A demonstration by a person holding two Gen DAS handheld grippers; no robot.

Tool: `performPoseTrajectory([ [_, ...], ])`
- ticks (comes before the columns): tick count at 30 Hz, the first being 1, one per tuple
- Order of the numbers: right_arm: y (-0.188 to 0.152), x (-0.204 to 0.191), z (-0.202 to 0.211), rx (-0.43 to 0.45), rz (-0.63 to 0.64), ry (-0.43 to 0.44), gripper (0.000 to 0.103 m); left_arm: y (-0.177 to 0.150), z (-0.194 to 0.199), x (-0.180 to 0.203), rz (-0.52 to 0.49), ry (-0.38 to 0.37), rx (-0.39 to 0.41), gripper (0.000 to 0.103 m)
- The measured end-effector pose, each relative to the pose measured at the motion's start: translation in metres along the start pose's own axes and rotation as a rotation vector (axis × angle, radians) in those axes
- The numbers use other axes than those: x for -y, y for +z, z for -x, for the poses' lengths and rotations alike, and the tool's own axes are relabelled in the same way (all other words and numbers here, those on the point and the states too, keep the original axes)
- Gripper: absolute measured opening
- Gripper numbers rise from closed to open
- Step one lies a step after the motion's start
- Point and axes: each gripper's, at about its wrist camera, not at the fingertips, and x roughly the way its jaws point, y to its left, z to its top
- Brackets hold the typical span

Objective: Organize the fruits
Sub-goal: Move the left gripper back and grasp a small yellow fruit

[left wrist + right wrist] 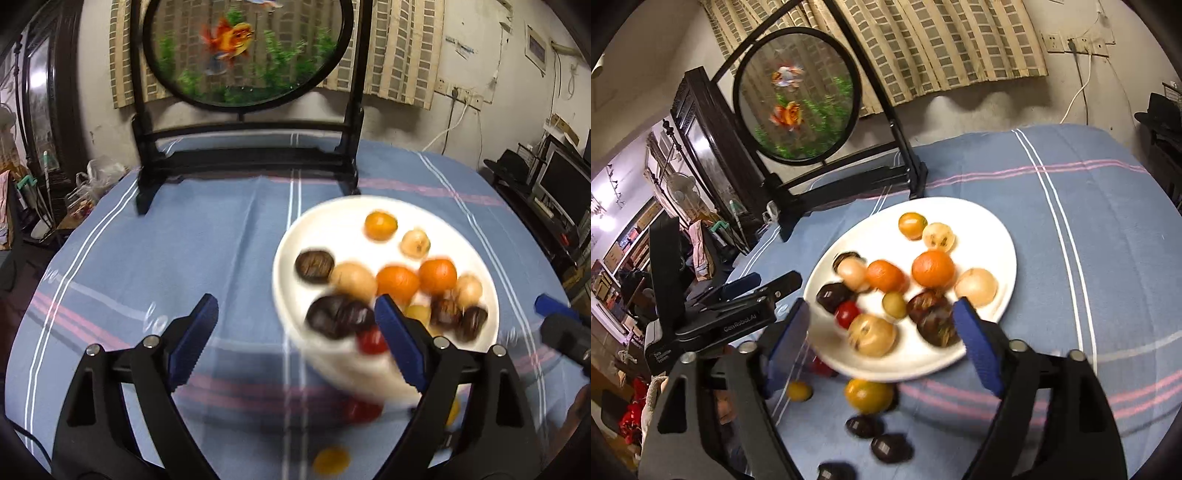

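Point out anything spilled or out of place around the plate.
Several fruits lie on the tablecloth off the near rim of the white plate: a yellow-orange fruit, a small yellow one, and dark chestnuts. The rest sit on the plate, so these look spilled or unsorted.

Two wrist fisheyes, both low and close over the worktop [207, 236], both facing the far wall.

Left view: looks forward between its own gripper [295, 339] fingers, squarely at the round fish screen [245, 51], plate [332, 225] near and off to the right, blurred. Right view: tilted, from further right, between its own gripper [882, 343] fingers, plate [979, 221] centred and close. Shared: plate, fish screen [798, 99], striped cloth [1071, 221], curtain, and each other's gripper at the frame edge.
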Motion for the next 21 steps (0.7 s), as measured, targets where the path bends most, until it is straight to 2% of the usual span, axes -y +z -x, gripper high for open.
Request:
performPoseTrajectory([
  [6,-0.046,-0.001,0.022,-0.022,0.005,-0.024,0.087,-0.05,0.031,-0.005,-0.038,0.025,-0.004,0.09],
  [10,-0.068,0.012,0.031,-0.035,-0.043,-0.049,0.087,-0.079,0.041,0.004,-0.116,0.103,-0.013,0.091],
  [15,-0.066,0.021,0.036,-0.013,-0.074,-0.066,0.087,-0.087,0.037,0.009,-0.142,0.094,-0.03,0.091],
  [21,-0.069,0.024,0.028,-0.055,-0.087,-0.074,0.087,-0.093,0.025,0.014,-0.166,0.089,-0.069,0.091],
])
